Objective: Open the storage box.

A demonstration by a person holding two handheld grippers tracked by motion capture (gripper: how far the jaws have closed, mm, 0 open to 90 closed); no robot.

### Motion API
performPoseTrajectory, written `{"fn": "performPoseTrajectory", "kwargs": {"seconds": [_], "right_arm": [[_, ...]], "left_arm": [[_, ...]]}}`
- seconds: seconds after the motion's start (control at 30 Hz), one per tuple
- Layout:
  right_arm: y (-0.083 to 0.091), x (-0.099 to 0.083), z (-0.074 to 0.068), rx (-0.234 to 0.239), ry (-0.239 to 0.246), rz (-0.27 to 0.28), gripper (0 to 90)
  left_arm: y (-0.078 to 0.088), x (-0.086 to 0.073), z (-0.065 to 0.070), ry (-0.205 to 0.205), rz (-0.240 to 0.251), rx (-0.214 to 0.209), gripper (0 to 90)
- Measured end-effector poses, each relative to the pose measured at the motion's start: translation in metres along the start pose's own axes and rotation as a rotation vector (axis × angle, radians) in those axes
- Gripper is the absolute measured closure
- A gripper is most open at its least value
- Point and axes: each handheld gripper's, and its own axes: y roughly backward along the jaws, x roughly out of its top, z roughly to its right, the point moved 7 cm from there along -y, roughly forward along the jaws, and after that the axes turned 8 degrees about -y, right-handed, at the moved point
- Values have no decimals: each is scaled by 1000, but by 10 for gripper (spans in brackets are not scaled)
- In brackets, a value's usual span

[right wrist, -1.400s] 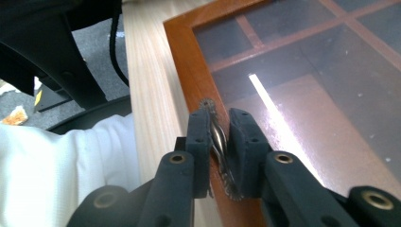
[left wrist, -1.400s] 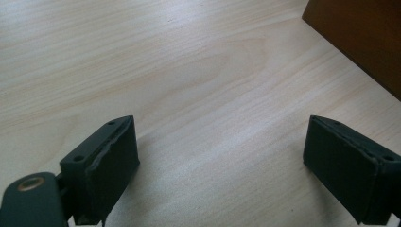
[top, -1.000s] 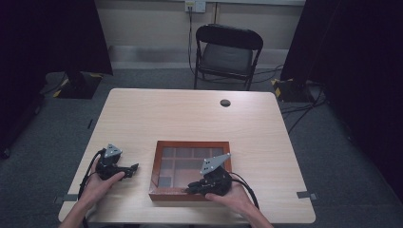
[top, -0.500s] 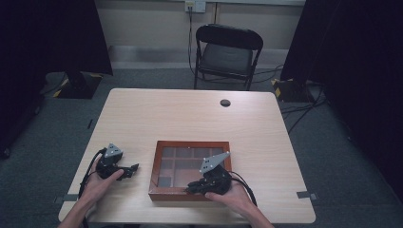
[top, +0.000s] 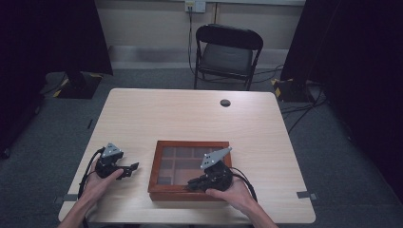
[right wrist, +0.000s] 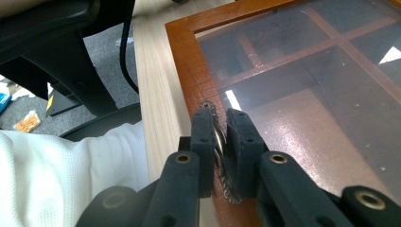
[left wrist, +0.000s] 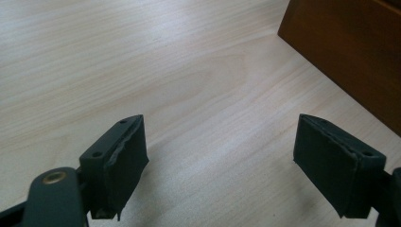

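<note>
On the pale wooden table (top: 190,116), the right gripper (right wrist: 220,124) pinches the box (top: 164,187) lid's metal clasp (right wrist: 218,140), which could slip out if pulled askew, while the left gripper (left wrist: 220,156), its jaws just narrowing on nothing, waits left of the box.

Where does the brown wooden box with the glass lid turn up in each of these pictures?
High view: the brown wooden box sits on the table's near half, between both hands.
Left gripper view: one dark brown side wall of it fills the upper right corner.
Right gripper view: its glass lid and frame spread across the right, above the jaws.
Shared landmark: the pale wooden tabletop.
</note>
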Motion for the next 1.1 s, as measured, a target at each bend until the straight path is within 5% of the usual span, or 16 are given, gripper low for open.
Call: {"fn": "performPoseTrajectory", "kwargs": {"seconds": [0.67, 0.77, 1.1], "right_arm": [[10, 12, -2, 14, -9, 12, 827], [14, 17, -2, 12, -6, 11, 828], [17, 23, -2, 20, -2, -4, 828]], "left_arm": [[6, 25, 19, -97, 111, -34, 178], [8, 30, 22, -58, 156, -66, 172], [13, 39, 23, -63, 199, -69, 179]]}}
